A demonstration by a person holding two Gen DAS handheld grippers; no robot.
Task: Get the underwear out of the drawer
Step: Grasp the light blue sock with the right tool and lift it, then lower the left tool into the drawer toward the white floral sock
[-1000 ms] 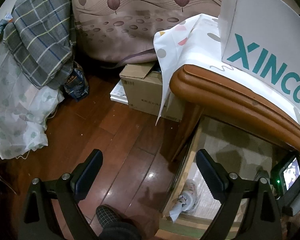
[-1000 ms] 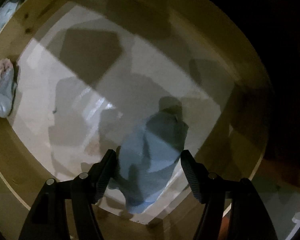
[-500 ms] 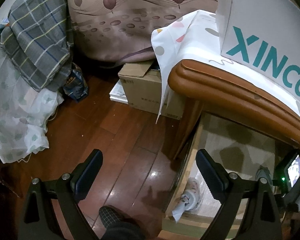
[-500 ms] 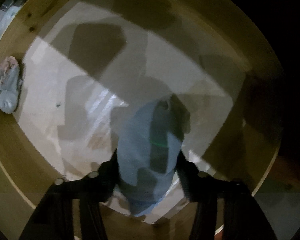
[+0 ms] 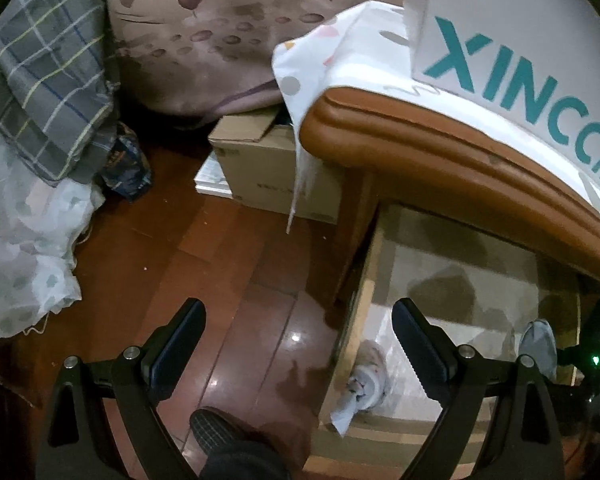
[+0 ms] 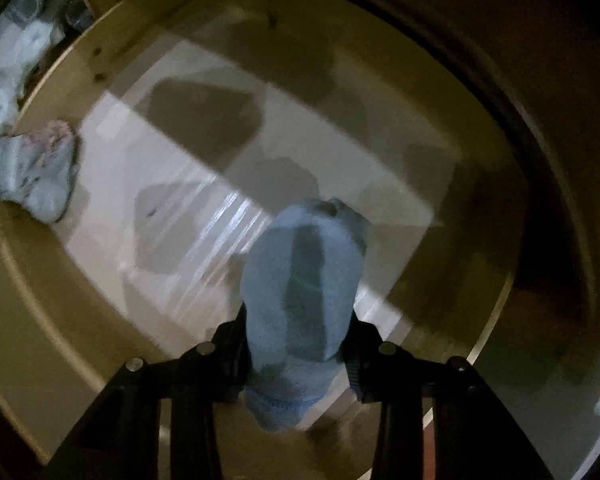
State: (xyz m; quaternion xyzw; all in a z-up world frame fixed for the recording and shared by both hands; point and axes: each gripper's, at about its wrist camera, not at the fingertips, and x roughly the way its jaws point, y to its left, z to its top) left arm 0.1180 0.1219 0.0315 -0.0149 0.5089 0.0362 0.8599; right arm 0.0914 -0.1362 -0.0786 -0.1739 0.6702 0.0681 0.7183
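- Right tool (image 6: 298,354): jaws have just been closing and now pinch the blue underwear (image 6: 300,280) from both sides; the bundle hangs over the pale lined floor of the open drawer (image 6: 52,304), apparently lifted clear, though blur hides any contact.
- Left tool (image 5: 298,344): jaws spread wide, holding nothing, poised above the wooden floor (image 5: 188,264) beside the drawer.
- Second garment (image 6: 36,176): a pale patterned piece lies against the drawer's side wall, untouched.
- Progress: grasp made; carrying the blue piece out past the rim remains, and possibly the second piece.
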